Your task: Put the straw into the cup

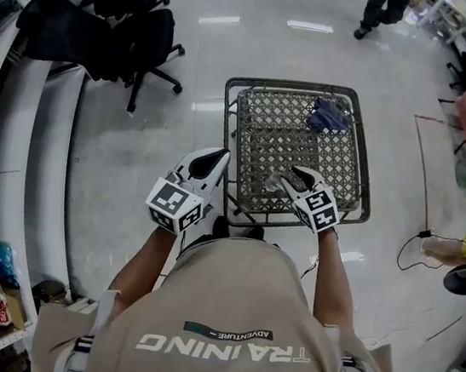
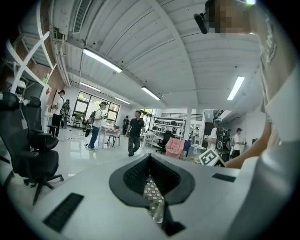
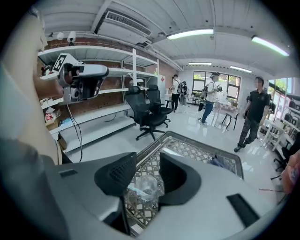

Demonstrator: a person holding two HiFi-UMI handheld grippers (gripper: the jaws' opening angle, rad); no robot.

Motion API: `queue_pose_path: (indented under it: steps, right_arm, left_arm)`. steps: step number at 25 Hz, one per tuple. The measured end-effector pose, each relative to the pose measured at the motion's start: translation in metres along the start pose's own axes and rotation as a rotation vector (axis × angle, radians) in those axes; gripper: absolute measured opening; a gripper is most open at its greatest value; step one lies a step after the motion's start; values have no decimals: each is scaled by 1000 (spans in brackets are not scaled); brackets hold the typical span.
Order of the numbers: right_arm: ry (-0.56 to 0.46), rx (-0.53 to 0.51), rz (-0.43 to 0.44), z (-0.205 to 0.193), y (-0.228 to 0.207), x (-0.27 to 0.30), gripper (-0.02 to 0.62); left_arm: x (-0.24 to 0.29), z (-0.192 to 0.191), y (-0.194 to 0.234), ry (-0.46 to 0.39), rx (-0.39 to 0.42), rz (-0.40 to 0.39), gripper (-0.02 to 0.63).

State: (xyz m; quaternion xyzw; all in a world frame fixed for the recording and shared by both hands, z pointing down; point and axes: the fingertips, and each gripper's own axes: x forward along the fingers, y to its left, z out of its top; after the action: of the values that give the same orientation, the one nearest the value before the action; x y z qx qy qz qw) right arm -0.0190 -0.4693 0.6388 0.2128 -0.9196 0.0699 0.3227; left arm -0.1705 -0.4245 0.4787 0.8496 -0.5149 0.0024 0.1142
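Right tongs (image 3: 146, 161): I am holding them over the near edge of the lattice table (image 1: 292, 86), tilted down, jaws spread wide. The clear cup (image 3: 147, 186) is standing upright on the table mesh between the two pads, and neither pad is pressing on it.

Left tongs (image 1: 209, 162): I am keeping them just outside the table's near left corner, pointing almost level. Their jaws are pressed together at the tips. A small clear piece (image 2: 158, 213) is showing low in the slit between them. I cannot tell whether it is the straw.

A blue cloth (image 1: 329, 115) is lying at the table's far right corner. A black office chair (image 1: 146, 40) is standing off the table's far left corner.
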Motion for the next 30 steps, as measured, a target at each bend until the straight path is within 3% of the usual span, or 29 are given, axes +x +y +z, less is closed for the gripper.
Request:
queue_pose_path:
  steps: [3, 7, 10, 17, 23, 30]
  right_arm:
    - [-88, 22, -26, 22, -6, -19, 158]
    - [-326, 181, -48, 65, -22, -67, 117]
    - [-441, 176, -107, 96, -32, -107, 72]
    - [-549, 90, -233, 137, -40, -167, 23]
    - [-585, 68, -249, 155, -38, -182, 17]
    - [-575, 39, -245, 156, -27, -182, 17]
  left_arm:
    - [5, 1, -1, -8, 6, -11, 17]
    - [19, 9, -6, -19, 23, -48, 17]
    - [27, 20, -11, -32, 44, -69, 17]
    - [45, 62, -22, -99, 121, -98, 17]
    - [53, 79, -25, -122, 149, -88, 17]
    - [49, 68, -31, -93, 149, -98, 17]
